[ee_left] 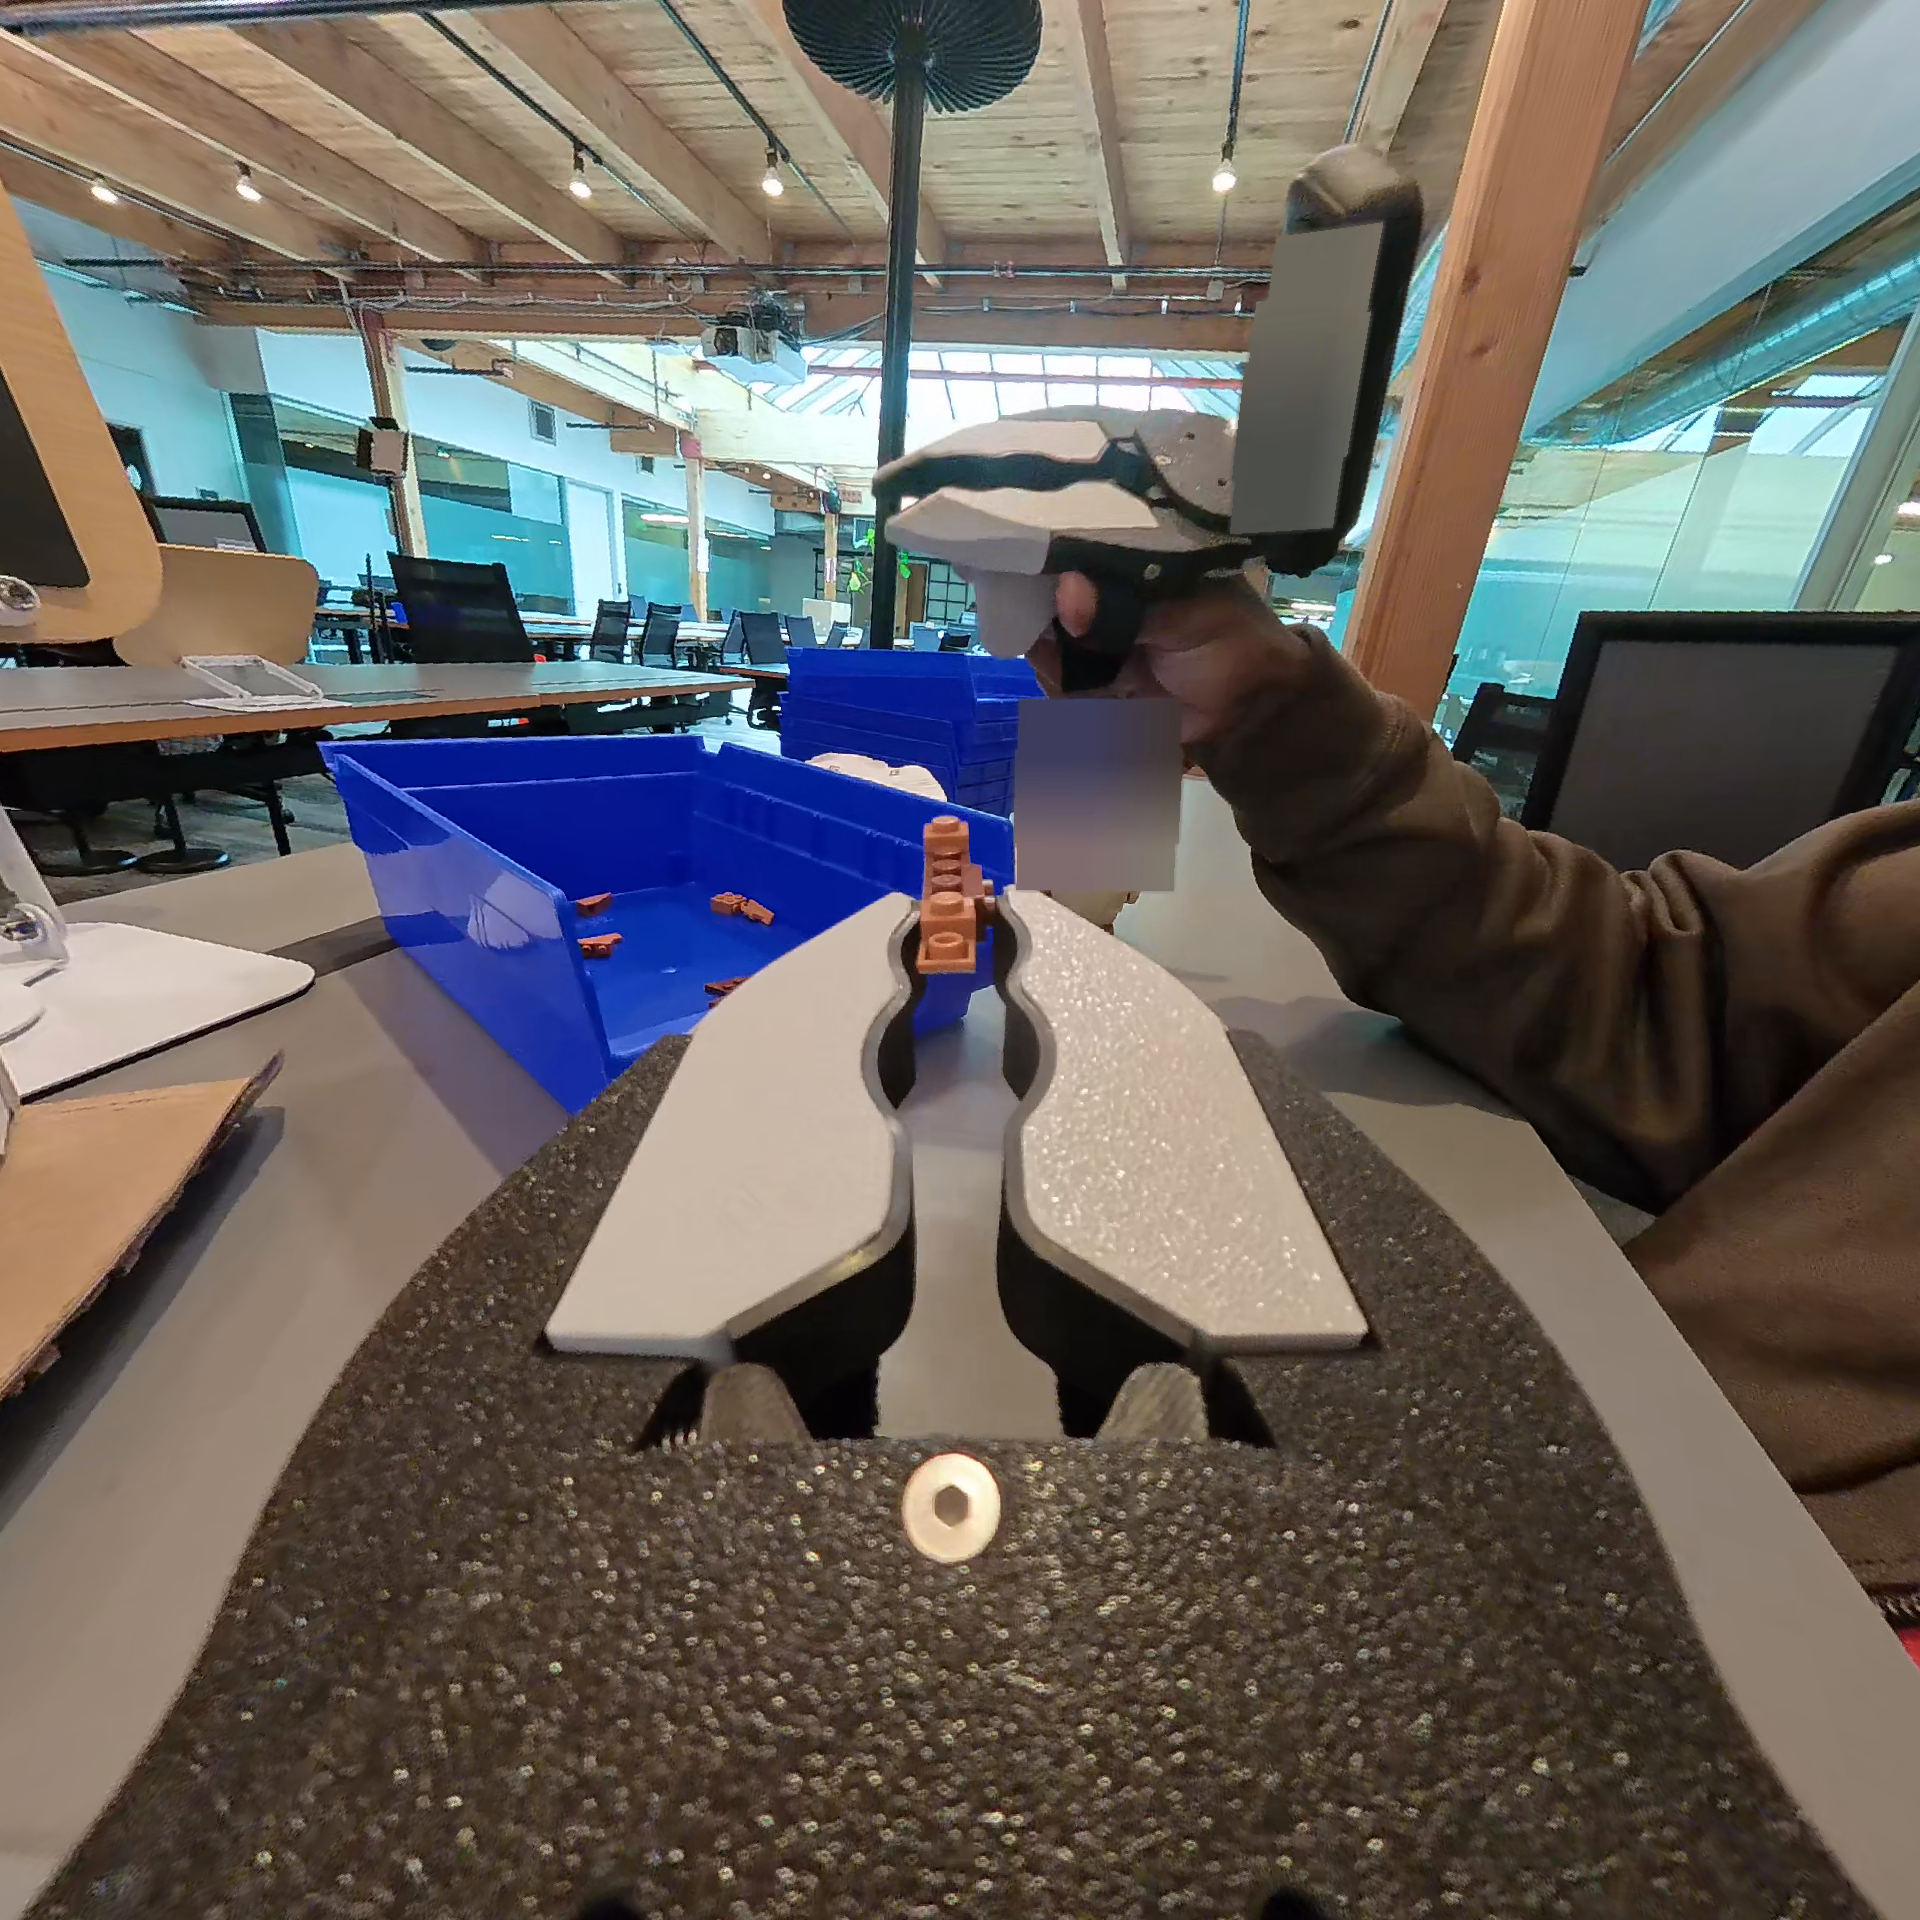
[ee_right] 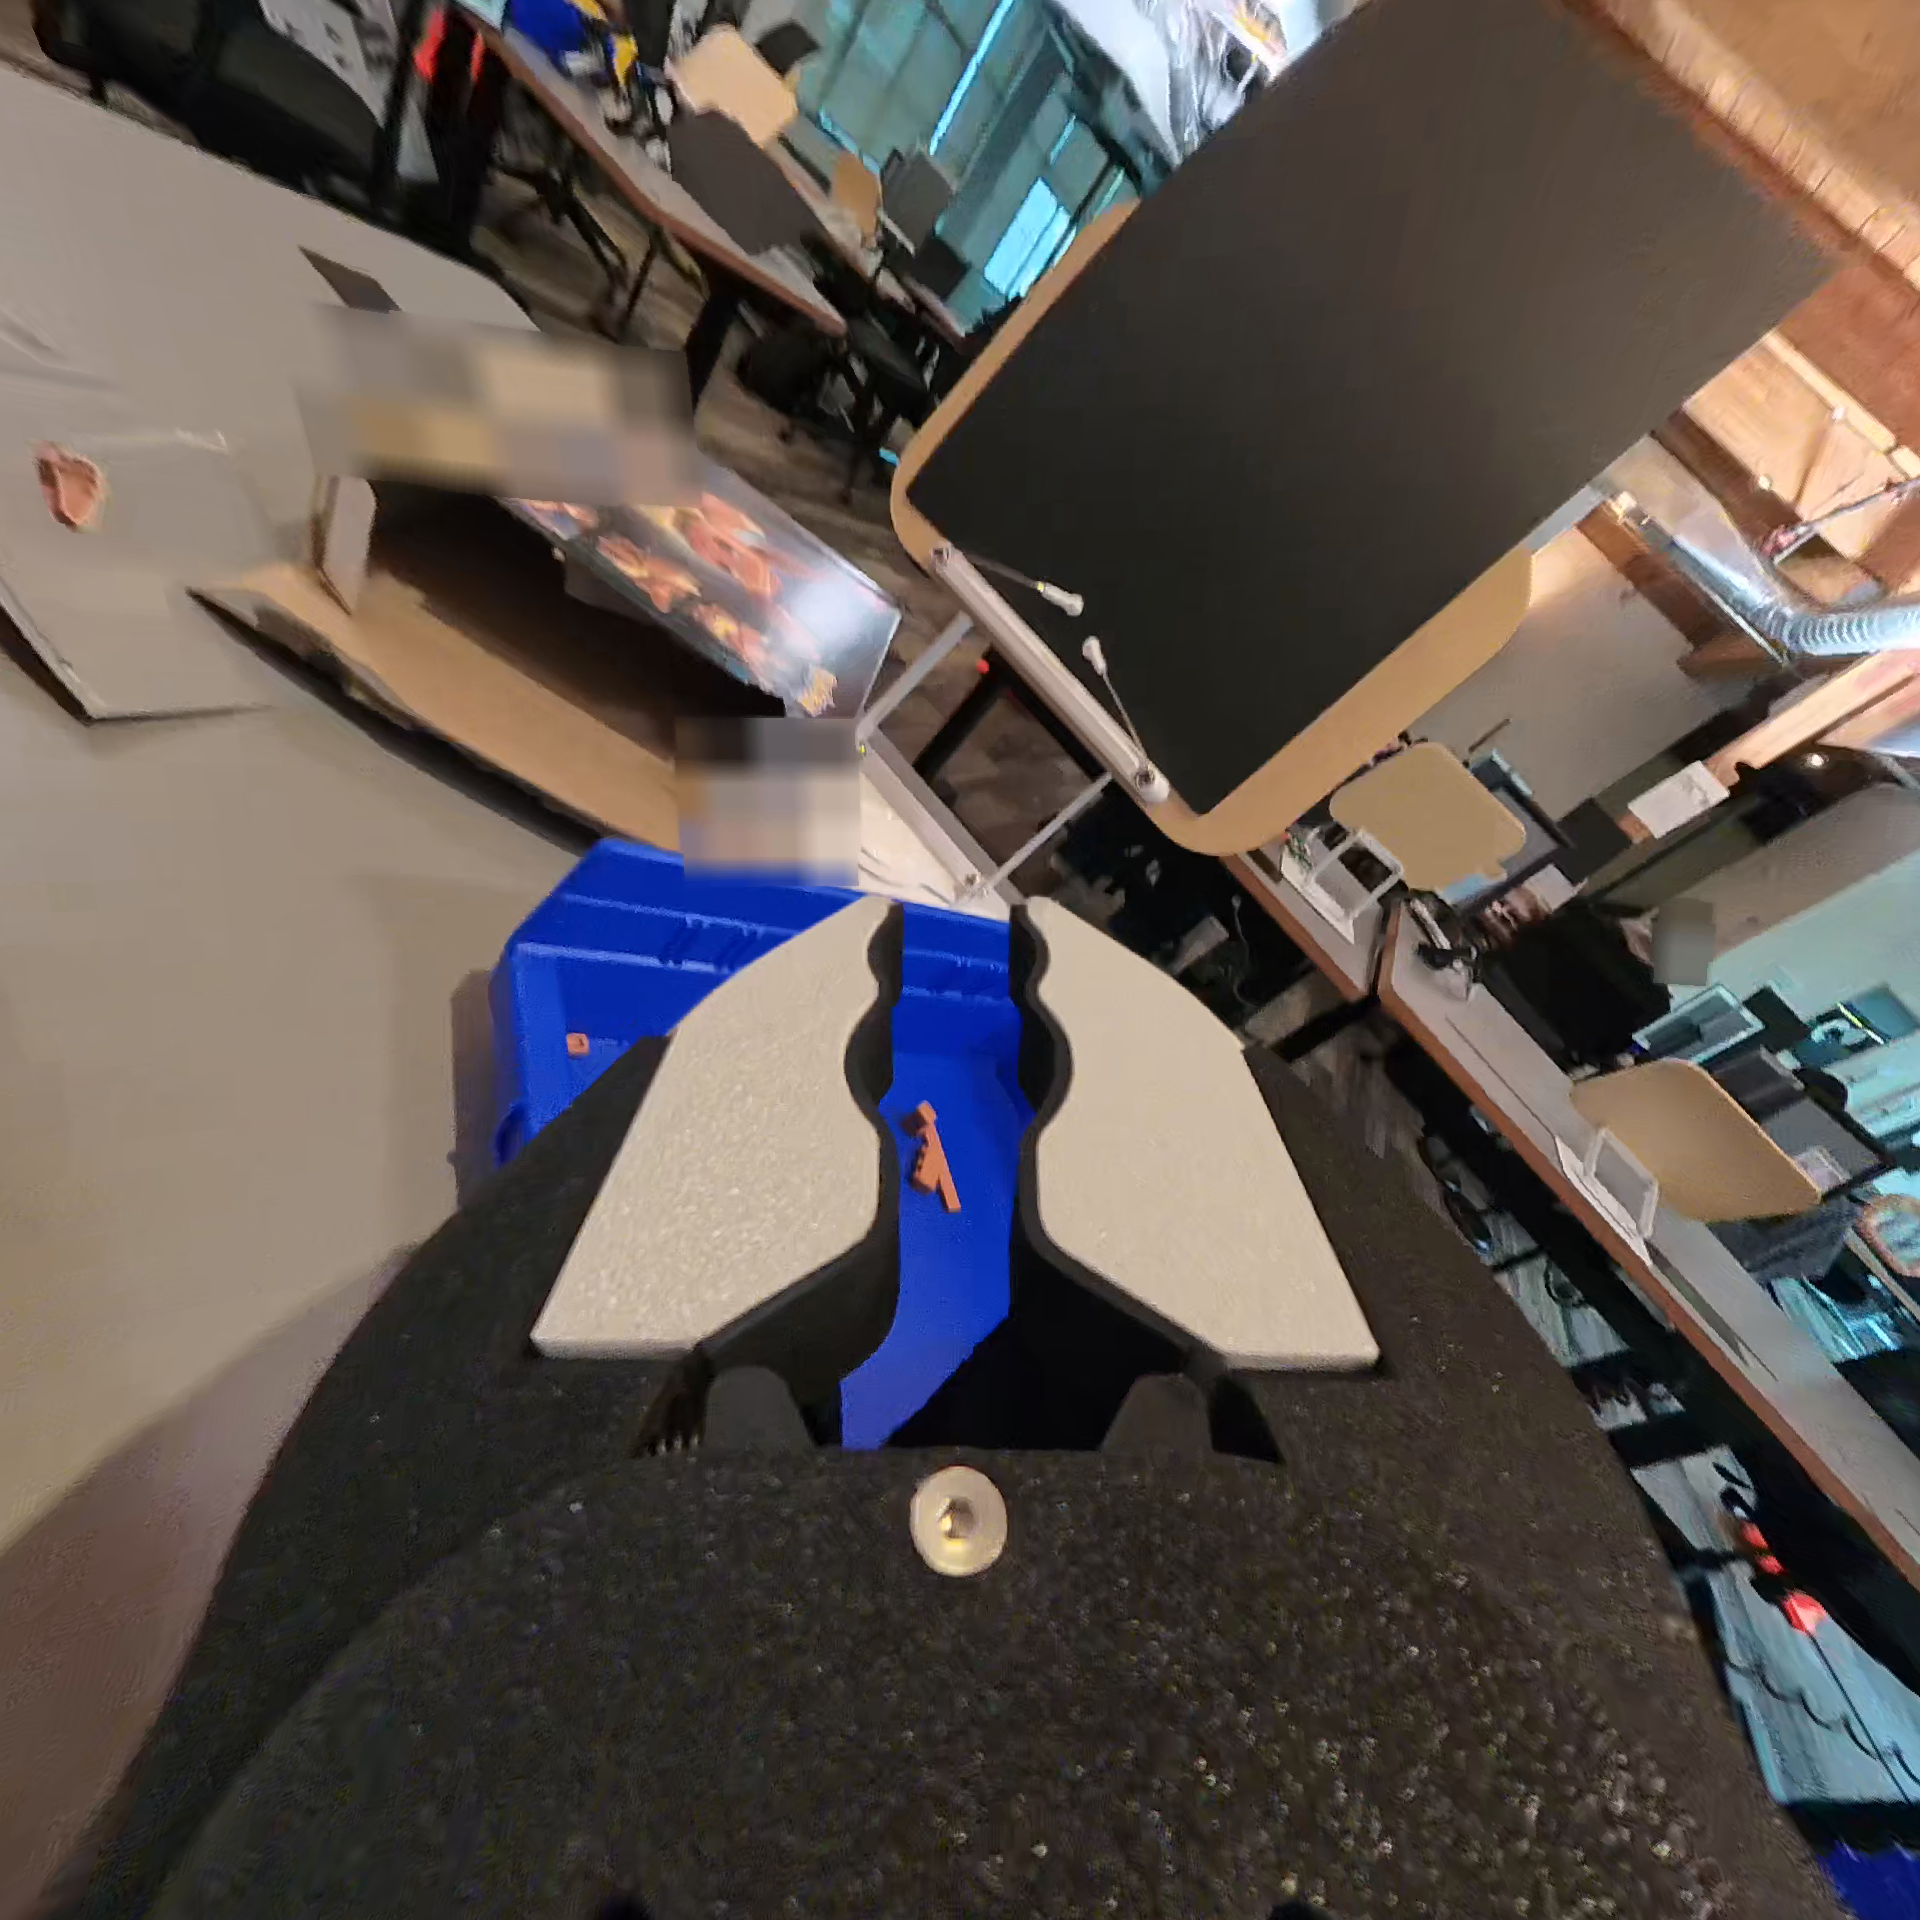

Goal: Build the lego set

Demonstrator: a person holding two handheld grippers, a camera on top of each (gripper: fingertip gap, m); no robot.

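- Brown brick assembly (ee_left: 948, 914) is clamped at the tips of the left gripper (ee_left: 951, 935), both pads pressed on it, its upper studs standing above the jaws.
- Blue bin (ee_left: 488, 883) with loose brown pieces (ee_left: 740, 907) is seen just beyond those jaws.
- Right gripper (ee_right: 956, 935) is held parted and bare above the bin, a brown piece (ee_right: 932, 1143) lying below its jaws.

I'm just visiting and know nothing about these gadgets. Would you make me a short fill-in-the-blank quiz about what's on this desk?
1. The left gripper is clamped on a stack of small ____ toy bricks.
2. Loose bricks lie inside a ____ plastic bin.
3. The right gripper hangs above that bin with ____ between its fingers.
4. The bin stands on a ____ desk.

Missing words: brown; blue; nothing; grey
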